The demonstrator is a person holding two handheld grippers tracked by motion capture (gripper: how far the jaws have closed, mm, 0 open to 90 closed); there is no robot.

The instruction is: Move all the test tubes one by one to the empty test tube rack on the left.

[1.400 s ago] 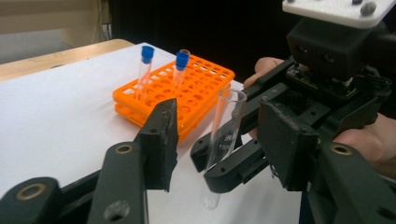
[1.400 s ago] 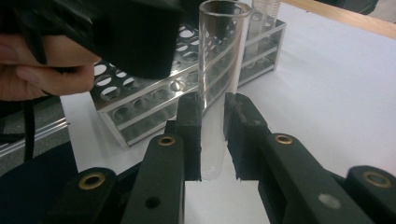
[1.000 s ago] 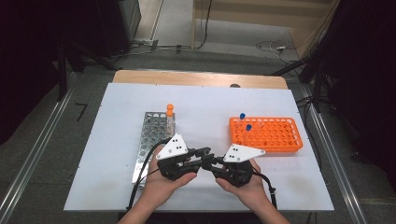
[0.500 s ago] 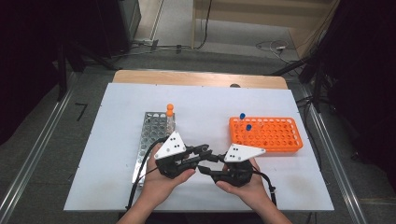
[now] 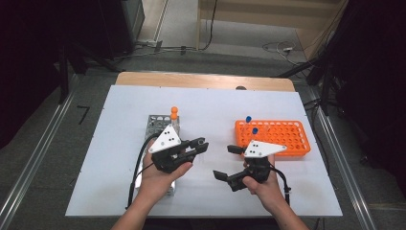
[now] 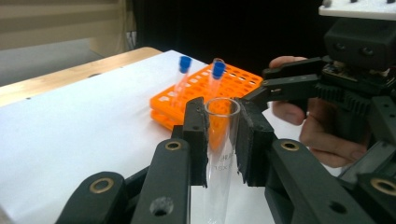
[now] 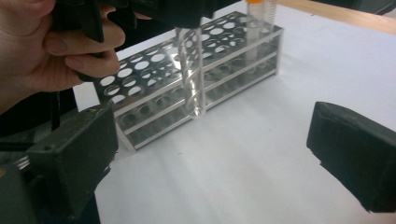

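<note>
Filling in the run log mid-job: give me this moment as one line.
left gripper: shut on clear uncapped glass test tube | right gripper: jaws just opened, nothing between | tube: beside silver metal rack | stage: handover done

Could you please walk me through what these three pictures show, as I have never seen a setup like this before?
Gladly. A person sits at a white table and holds a two-jaw tool in each hand. One picture looks down from above; the other two come from small cameras riding on each tool, looking along its black jaws. On the table stand a metal rack with one orange-capped tube and an orange rack with two blue-capped tubes. The left hand-held gripper is shut on a clear uncapped tube, held upright. The right hand-held gripper has just been opening and now stands wide open, with nothing between its jaws.
</note>
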